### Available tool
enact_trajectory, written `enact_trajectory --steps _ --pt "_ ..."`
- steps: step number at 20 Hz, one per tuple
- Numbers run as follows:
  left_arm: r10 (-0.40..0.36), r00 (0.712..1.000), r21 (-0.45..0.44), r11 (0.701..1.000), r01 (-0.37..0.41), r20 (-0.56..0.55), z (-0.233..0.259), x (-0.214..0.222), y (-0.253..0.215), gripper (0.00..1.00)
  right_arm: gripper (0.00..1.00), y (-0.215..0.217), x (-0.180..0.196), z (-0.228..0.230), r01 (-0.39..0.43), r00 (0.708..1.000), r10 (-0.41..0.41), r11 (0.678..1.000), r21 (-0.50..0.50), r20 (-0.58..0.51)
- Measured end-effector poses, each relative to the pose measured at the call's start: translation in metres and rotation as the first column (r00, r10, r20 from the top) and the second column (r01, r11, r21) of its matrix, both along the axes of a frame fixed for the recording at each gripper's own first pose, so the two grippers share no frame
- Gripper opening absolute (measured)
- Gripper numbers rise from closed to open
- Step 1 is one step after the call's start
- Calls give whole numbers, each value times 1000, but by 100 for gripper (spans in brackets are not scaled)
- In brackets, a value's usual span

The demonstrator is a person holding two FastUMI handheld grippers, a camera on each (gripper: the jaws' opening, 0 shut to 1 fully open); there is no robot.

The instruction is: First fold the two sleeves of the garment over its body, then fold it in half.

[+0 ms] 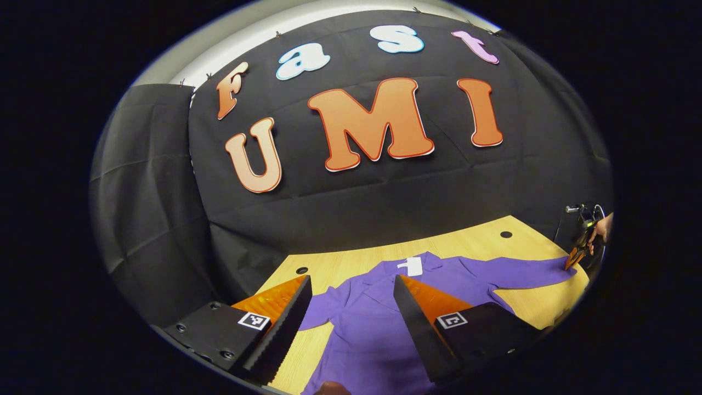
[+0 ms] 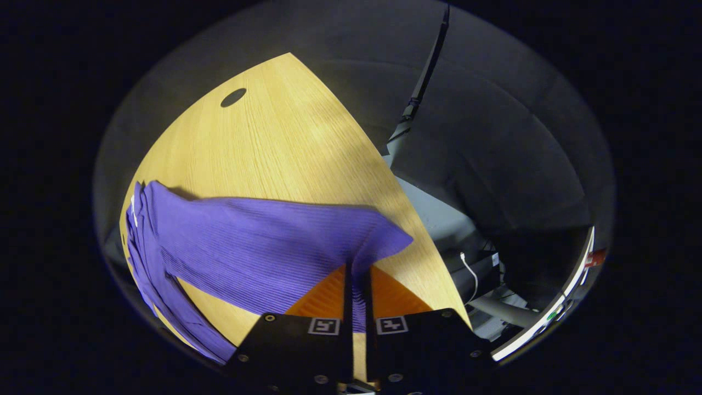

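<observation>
Garment (image 1: 378, 307) sleeve (image 2: 263, 241) pinched (right gripper (image 2: 357, 274)), table (image 2: 274, 148)

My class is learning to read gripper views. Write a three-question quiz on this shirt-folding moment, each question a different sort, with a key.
1. True or false: the right gripper is shut on a sleeve.
2. The left gripper is: A) open above the shirt; B) shut on the collar; C) resting on bare table.
3. Fill in: the shirt lies on a wooden ____.

Key: 1 true; 2 A; 3 table.
</observation>
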State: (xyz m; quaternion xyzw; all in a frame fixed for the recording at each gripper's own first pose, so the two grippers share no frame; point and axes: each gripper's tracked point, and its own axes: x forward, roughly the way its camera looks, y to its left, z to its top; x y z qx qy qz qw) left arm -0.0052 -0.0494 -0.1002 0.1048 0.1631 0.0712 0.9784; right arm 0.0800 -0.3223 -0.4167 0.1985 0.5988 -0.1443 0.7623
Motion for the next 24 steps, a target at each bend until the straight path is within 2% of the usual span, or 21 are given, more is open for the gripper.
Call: enact_trajectory --steps 3,8,13,20,24 --pt "6 1000 -5 1000 -6 5 1 -1 11 94 4 6 0 15 9 999 -9 1000 23 36" --pt "-9 1000 -45 999 9 1 -8 1 32 94 4 27 -1 60 -24 994 25 1000 -10 106" --pt "-38 999 -73 997 39 14 -7 14 64 94 4 67 2 115 -50 981 53 999 -18 186" --pt "-48 999 -84 995 50 24 -9 25 121 94 4 139 22 202 -138 940 164 985 -106 299" --pt "-38 999 -98 994 40 23 -14 25 152 94 4 191 29 241 -182 915 213 976 -121 343"
